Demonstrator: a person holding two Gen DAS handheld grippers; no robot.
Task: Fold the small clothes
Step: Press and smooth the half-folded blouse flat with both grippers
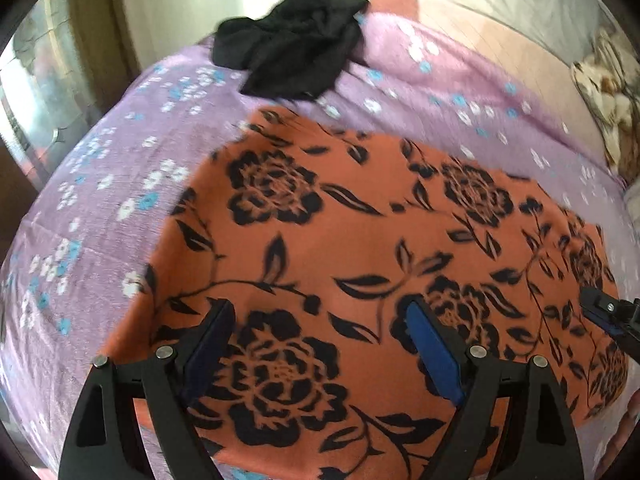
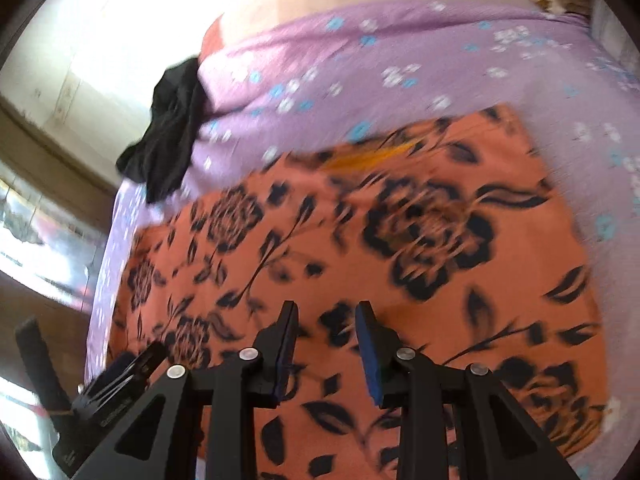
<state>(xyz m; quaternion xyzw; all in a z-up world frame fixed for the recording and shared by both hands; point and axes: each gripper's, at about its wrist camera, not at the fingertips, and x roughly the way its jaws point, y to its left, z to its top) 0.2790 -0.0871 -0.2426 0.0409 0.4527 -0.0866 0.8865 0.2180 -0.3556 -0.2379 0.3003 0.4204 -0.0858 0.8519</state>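
Note:
An orange garment with black flower print (image 1: 360, 240) lies flat on the purple flowered bedsheet (image 1: 100, 184); it also fills the right wrist view (image 2: 400, 248). My left gripper (image 1: 320, 320) is open wide and empty, just above the garment's near part. My right gripper (image 2: 326, 312) is open with a narrower gap, empty, above the garment's near edge. Its tip shows at the right edge of the left wrist view (image 1: 604, 312). The left gripper shows at the lower left of the right wrist view (image 2: 120, 368). A crumpled black garment (image 1: 292, 40) lies at the bed's far side.
A patterned pillow or blanket (image 1: 608, 92) lies at the far right of the bed. The bed's left edge drops to a wooden floor (image 2: 40, 300). The black garment (image 2: 168, 132) sits near the bed's edge. A bright wall stands behind.

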